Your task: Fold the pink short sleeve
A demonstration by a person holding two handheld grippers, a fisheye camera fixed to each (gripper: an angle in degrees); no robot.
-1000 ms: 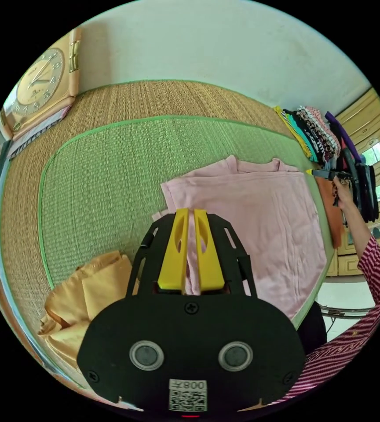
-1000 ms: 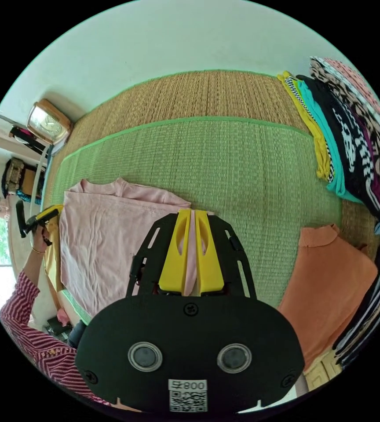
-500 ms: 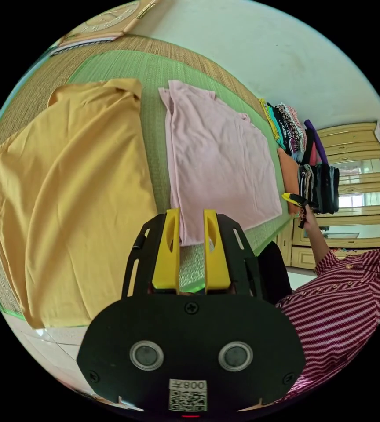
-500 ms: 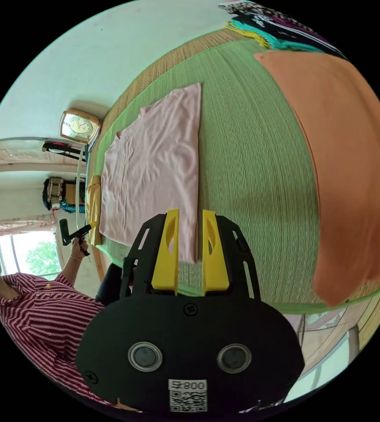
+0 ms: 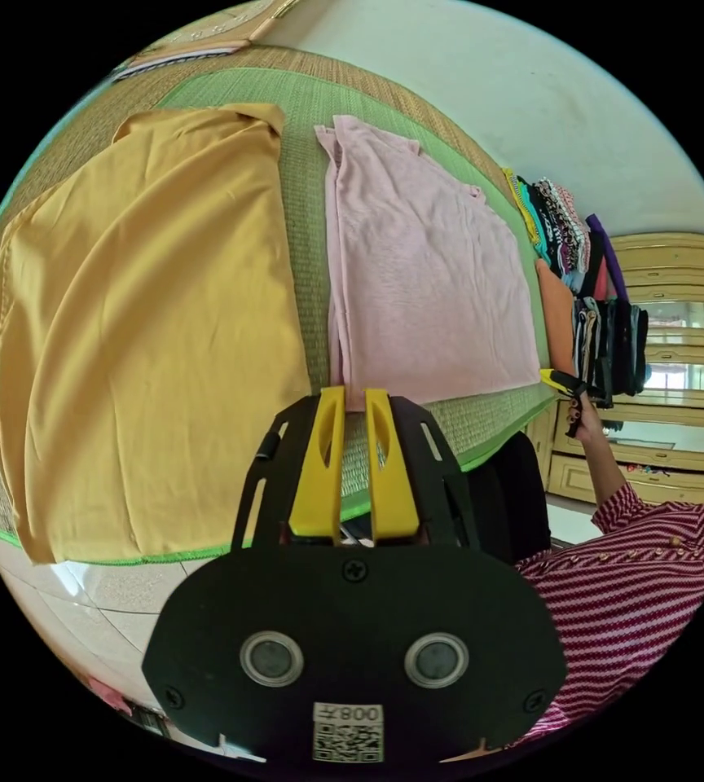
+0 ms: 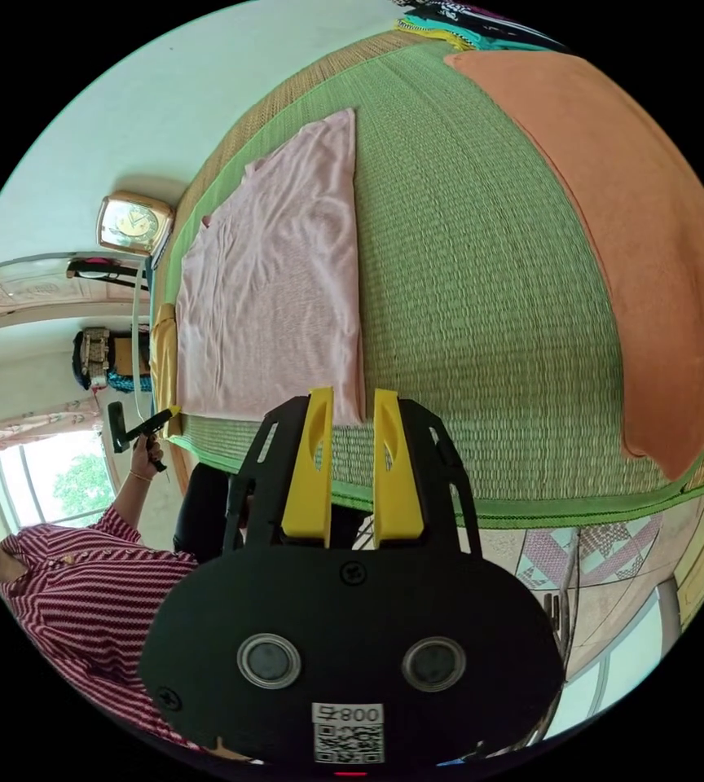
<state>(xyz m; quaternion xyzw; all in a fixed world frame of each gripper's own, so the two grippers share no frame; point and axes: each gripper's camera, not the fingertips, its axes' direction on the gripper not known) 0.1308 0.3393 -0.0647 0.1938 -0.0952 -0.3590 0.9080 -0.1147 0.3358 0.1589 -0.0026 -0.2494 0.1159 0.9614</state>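
Two yellow jaws of the left gripper (image 5: 355, 399) stand slightly apart, holding nothing, at the near left corner of the pink shirt (image 5: 429, 277), which lies flat on the green mat (image 5: 303, 187) beside a yellow shirt (image 5: 140, 326). In the right gripper view, the right gripper (image 6: 354, 403) is parted and empty at the pink shirt's (image 6: 275, 285) near right corner; an orange garment (image 6: 645, 236) lies far right.

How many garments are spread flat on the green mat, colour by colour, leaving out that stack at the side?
Pink: 1, the pink short sleeve
Yellow: 1, the yellow garment
Orange: 1, the orange garment
Total: 3 spread on the green mat. The pieces in the stack of folded clothes are too tightly packed to count.
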